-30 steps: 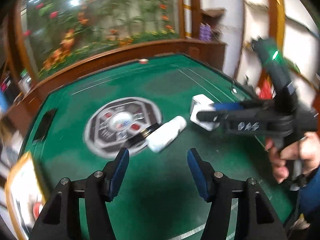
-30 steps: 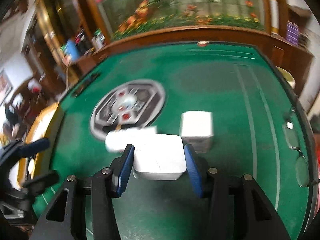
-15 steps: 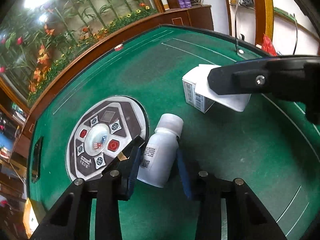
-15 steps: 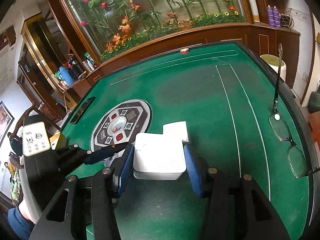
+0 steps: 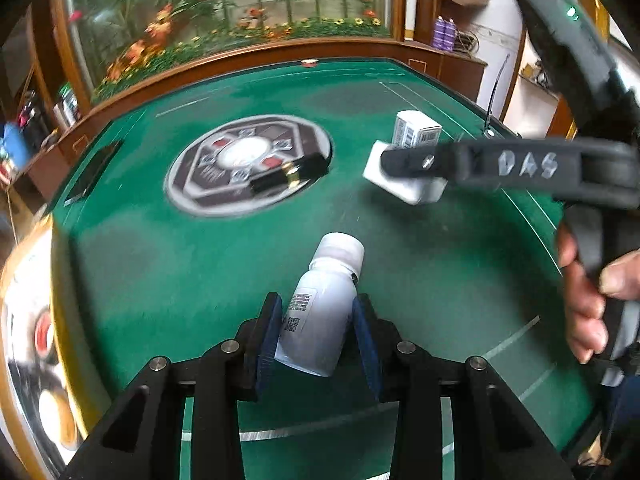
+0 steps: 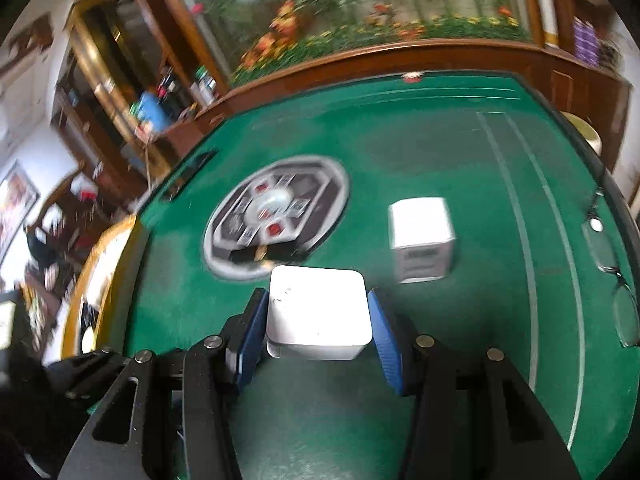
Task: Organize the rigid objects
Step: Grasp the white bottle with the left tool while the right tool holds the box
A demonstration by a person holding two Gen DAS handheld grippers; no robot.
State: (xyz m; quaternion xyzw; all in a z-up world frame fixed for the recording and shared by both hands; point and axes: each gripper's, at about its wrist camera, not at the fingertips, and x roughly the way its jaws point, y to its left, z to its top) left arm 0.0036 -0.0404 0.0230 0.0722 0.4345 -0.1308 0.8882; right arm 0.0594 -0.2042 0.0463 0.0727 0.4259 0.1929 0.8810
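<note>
Left gripper (image 5: 316, 330) clamped on white bottle (image 5: 320, 308), cap pointing far, over near felt (image 5: 160, 272). Black tube (image 5: 288, 176) lies on centre dial (image 5: 240, 164). Right gripper (image 6: 318, 320) pinches white block (image 6: 318, 312), small box (image 6: 422, 236) beyond, right. Best: keep both grips firm, lower each flat beside box before releasing.

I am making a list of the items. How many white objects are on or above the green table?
3. A white bottle between the left gripper's fingers, a white square block in the right gripper, and a white carton standing on the felt. Others may be hidden.
</note>
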